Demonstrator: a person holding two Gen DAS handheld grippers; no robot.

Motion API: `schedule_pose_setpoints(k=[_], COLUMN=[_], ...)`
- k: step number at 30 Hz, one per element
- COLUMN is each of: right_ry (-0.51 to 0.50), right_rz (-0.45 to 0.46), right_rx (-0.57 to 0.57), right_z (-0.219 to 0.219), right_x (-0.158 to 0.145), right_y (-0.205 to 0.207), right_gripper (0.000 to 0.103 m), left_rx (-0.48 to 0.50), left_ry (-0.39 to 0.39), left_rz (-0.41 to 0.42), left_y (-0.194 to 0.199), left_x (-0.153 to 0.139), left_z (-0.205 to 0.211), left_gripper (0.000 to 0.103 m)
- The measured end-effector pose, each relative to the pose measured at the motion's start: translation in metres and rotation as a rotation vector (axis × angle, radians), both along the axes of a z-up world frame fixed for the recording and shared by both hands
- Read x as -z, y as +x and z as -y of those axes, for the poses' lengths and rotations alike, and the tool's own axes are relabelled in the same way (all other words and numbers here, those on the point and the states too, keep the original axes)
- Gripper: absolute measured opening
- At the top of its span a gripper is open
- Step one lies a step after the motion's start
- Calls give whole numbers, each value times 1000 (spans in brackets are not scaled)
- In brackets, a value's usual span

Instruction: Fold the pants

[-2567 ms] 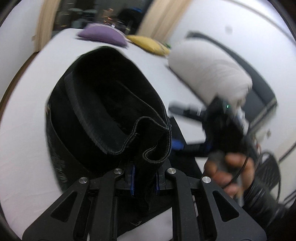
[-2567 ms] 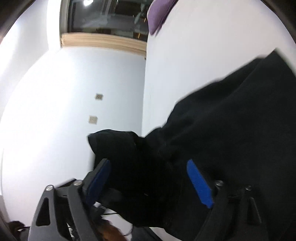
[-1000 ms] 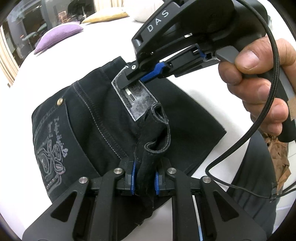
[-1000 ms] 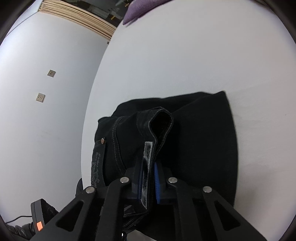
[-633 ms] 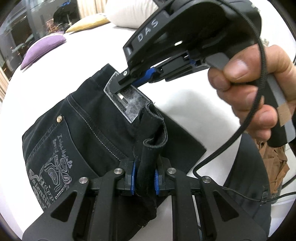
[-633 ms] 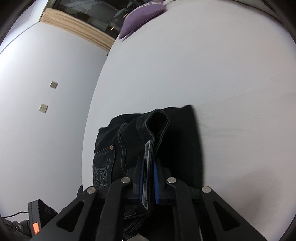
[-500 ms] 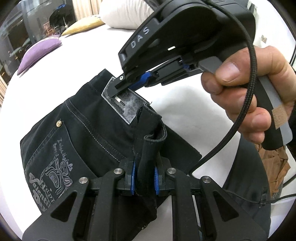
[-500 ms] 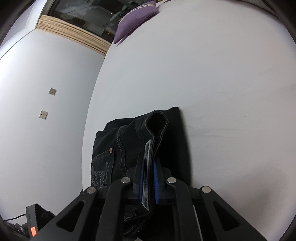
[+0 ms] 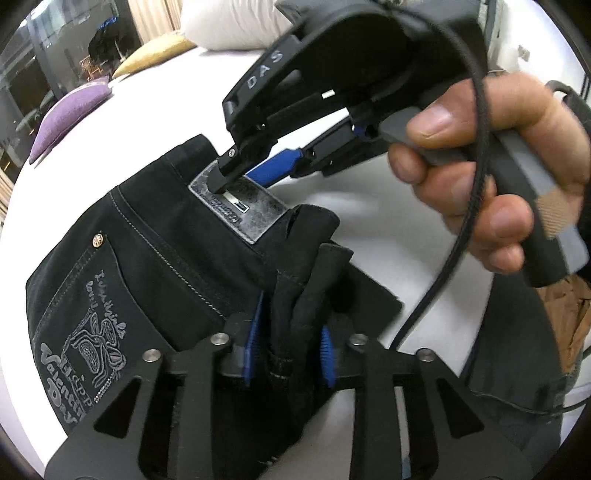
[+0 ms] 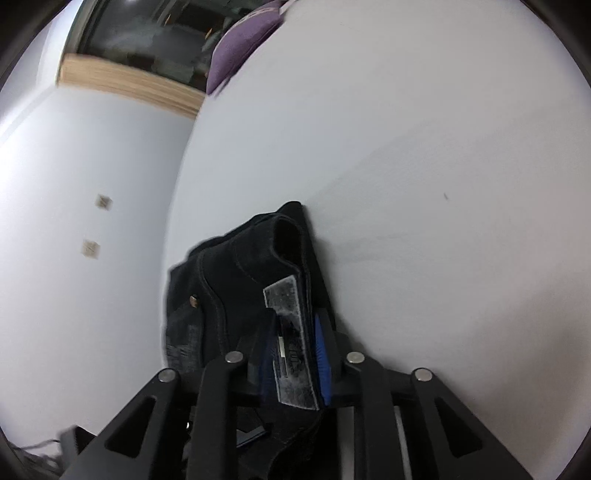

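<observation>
Close wrist views, both sharing pants

Count: 1 pair of black pants; 2 grippers, left gripper and right gripper; 3 cushions: purple cushion, yellow cushion, white pillow; 1 hand

A white bed fills most of both views. In the left wrist view, a purple cushion lies at 10 o'clock, a yellow cushion at 11 o'clock, and a white pillow at 12 o'clock. In the right wrist view, a white wall carries two small square plates at 9 o'clock.
</observation>
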State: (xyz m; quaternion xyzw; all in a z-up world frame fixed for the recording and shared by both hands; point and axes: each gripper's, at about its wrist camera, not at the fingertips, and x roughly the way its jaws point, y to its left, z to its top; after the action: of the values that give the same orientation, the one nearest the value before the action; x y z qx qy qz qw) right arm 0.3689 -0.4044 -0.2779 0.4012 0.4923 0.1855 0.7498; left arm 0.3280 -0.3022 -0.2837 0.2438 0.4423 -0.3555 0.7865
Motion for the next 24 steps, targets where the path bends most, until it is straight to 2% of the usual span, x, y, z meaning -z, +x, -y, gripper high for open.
schedule_pose_setpoints(k=[1,2,3,6,7,10,13,15,17,19,20,21,24], right_ry=[2,-24,-28,-72,-72,-54,-42,-29,10,25,8,-5,16], right_rz=[7,3,17,20,44,127,190,179,149,94,61,34,36], right_rx=[16,31,43,72,62,0,-97,-131,-133,-113,-103,-95,-101], right_z=[3,4,7,13,13,2,-28,-45,-51,-47,-46,-45,-43], right_x=[0,-2,-5,-18,-26,-51,-68,-65,-51,-32,-22,-13,-8], right_y=[-4,-7,-12,-23,-26,-27,-19,-6,7,13,14,12,-4], right_gripper=[40,45,45,47,46,32,31,31,31,30,20,16,15], left_rx=[9,11,8,-10,-24,-105,-209,-297,-375,-401,-399,-390,-359], left_ry=[-25,-50,-88,-176,-207,-311,-349,-397,-458,-465,-452,-443,-427], left_rz=[-22,-43,-70,-97,-94,-116,-121,-127,-176,-215,-232,-233,-205], left_y=[-1,-2,-3,-4,-3,19,59,93,124,137,137,135,112], left_x=[-4,-7,-13,-35,-42,-57,-53,-48,-39,-25,-15,-10,-3], left_z=[-5,-10,-19,-50,-62,-101,-133,-156,-174,-183,-186,-187,-189], left_gripper=[40,54,61,62,62,62,62,61,61,60,59,59,59])
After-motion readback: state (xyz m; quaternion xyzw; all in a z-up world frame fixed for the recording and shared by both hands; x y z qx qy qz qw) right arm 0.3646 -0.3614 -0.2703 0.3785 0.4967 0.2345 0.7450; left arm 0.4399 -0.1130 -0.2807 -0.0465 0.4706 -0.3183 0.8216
